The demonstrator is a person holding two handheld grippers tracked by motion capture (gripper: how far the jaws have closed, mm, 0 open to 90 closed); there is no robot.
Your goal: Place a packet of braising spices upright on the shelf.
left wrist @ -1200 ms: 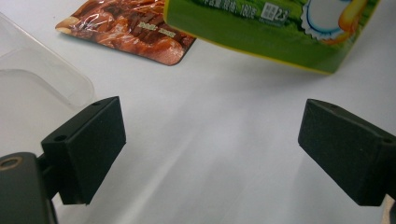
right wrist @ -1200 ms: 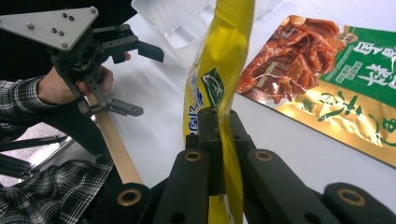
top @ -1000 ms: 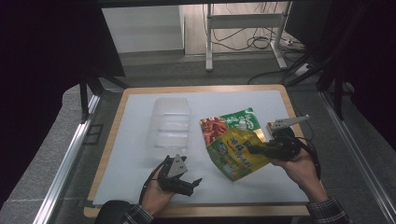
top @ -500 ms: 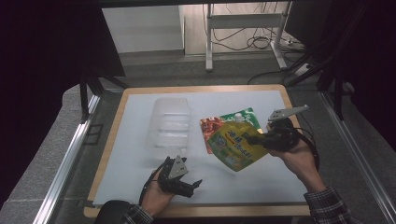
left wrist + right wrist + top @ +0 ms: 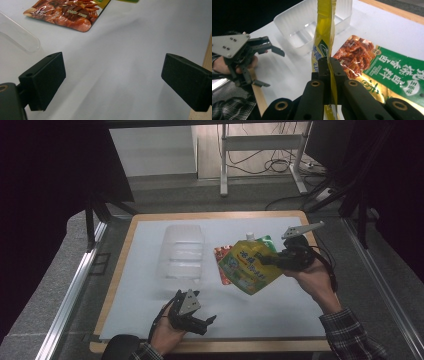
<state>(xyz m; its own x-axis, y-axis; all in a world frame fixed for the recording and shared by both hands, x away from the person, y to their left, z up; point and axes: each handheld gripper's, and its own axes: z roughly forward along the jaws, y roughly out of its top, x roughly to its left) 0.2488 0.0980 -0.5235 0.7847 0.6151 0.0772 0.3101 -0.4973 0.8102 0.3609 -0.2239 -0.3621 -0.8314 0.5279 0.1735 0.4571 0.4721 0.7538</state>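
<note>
Jaws of the left gripper (image 5: 192, 316) stand wide apart with nothing between them, resting low at the near edge of the white table sheet (image 5: 280, 305), probably waiting out of the way. Farther on, the right gripper (image 5: 274, 260) is clamped on an edge of the yellow spouted drink pouch (image 5: 247, 267), holding it in the air above the red-and-green flat snack packet (image 5: 372, 60). Beyond lies the clear plastic tray (image 5: 182, 252), likely the pouch's destination.
</note>
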